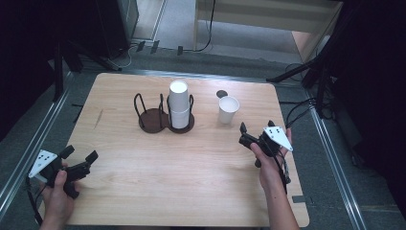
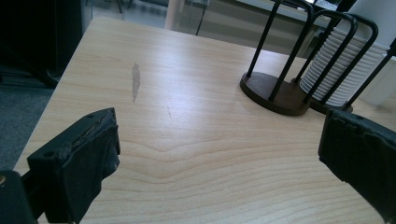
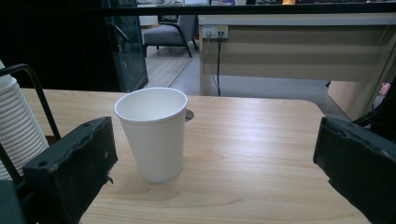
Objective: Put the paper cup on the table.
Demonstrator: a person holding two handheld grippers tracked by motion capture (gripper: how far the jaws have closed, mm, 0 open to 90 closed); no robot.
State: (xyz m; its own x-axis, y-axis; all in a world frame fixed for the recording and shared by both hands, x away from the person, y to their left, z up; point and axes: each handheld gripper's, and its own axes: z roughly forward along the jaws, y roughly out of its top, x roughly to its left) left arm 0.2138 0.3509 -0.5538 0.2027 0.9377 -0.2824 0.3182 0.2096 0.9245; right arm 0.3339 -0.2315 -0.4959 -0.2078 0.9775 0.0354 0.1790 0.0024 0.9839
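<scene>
A single white paper cup (image 1: 228, 109) stands upright on the wooden table (image 1: 191, 182), right of centre. A dark wire cup holder (image 1: 154, 119) with two round bases sits mid-table, and its right base holds a stack of white cups (image 1: 179, 104). My right gripper (image 1: 256, 127) is open just right of and nearer than the single cup. In the right gripper view the cup (image 3: 154, 133) stands ahead, close to the left jaw, with the gripper (image 3: 215, 163) open and empty. My left gripper (image 1: 80, 153) is open near the table's front left corner. Its own view has the holder (image 2: 275, 91) far ahead of the empty gripper (image 2: 217, 154).
A small dark round hole (image 1: 221, 94) marks the table behind the single cup. A grey scuff (image 2: 136, 80) lies on the wood at the left. Cables (image 1: 301, 112) and dark stands surround the table on the floor. The ribbed cup stack (image 2: 345, 65) fills the holder's farther ring.
</scene>
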